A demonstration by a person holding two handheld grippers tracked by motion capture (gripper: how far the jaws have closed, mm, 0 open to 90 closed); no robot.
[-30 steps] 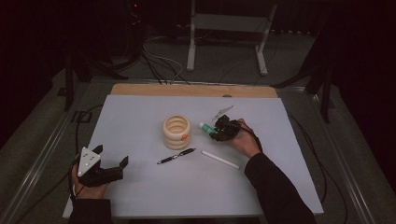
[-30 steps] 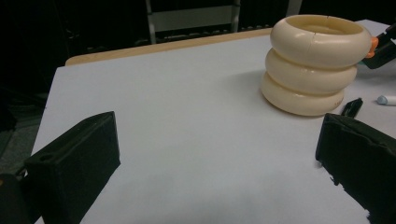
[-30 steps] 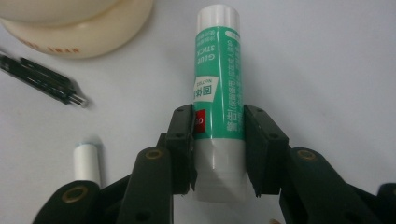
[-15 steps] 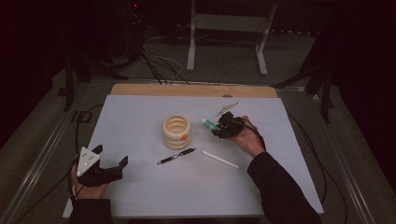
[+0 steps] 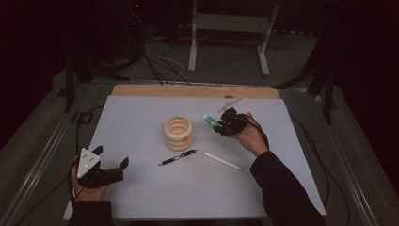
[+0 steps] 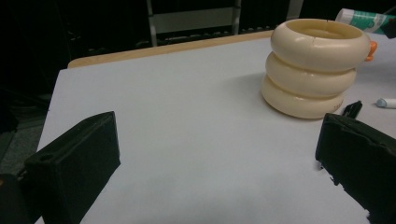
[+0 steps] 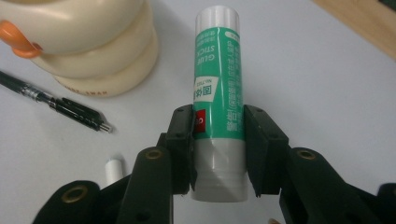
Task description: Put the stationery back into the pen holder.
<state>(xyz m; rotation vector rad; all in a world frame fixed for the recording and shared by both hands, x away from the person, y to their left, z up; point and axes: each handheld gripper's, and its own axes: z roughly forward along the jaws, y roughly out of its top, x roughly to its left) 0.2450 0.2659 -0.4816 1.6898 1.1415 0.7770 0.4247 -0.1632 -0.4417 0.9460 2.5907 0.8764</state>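
A green and white glue stick (image 7: 218,84) is clamped between the jaws of my right gripper (image 7: 218,122), lifted off the table just right of the cream ringed holder (image 5: 178,133). From above, the glue stick (image 5: 210,120) points left toward that holder, with the right gripper (image 5: 220,125) behind it. The holder (image 6: 316,65) is a stack of three rings with an orange tab on its side. My left gripper (image 5: 121,167) rests near the table's front left, jaws wide apart, nothing between them.
A black pen (image 5: 177,157) and a white stick (image 5: 221,161) lie on the white table cover (image 5: 141,117) in front of the holder. A small pale item (image 5: 231,104) lies at the back near the wooden edge. Cables and a stand are on the floor beyond.
My right gripper has risen slightly and shifted toward the back with the glue stick, now tilted to point at the holder. The left gripper has stayed put.
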